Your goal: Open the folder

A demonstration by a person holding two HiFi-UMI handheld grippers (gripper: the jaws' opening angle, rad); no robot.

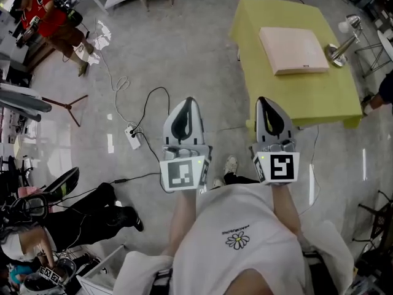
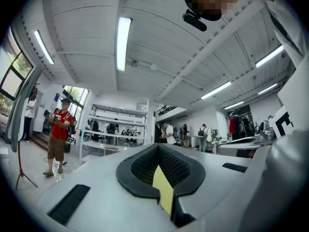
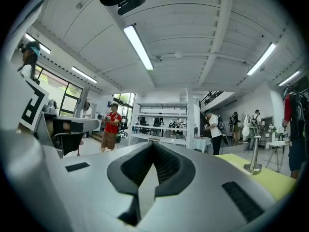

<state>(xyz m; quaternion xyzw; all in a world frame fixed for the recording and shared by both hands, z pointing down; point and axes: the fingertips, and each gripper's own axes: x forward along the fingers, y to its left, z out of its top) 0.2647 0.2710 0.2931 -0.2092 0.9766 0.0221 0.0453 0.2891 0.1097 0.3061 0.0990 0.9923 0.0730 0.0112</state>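
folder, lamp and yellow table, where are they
folder [image 1: 293, 50], head view, middle of its cover
lamp [image 1: 336, 55], head view, its round base
yellow table [image 1: 307, 97], head view, bare top near the front edge

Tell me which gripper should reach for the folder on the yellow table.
Right, most likely. The right gripper sits nearer the yellow table and the folder; the left gripper is farther off, over the floor. Both are shut and empty.
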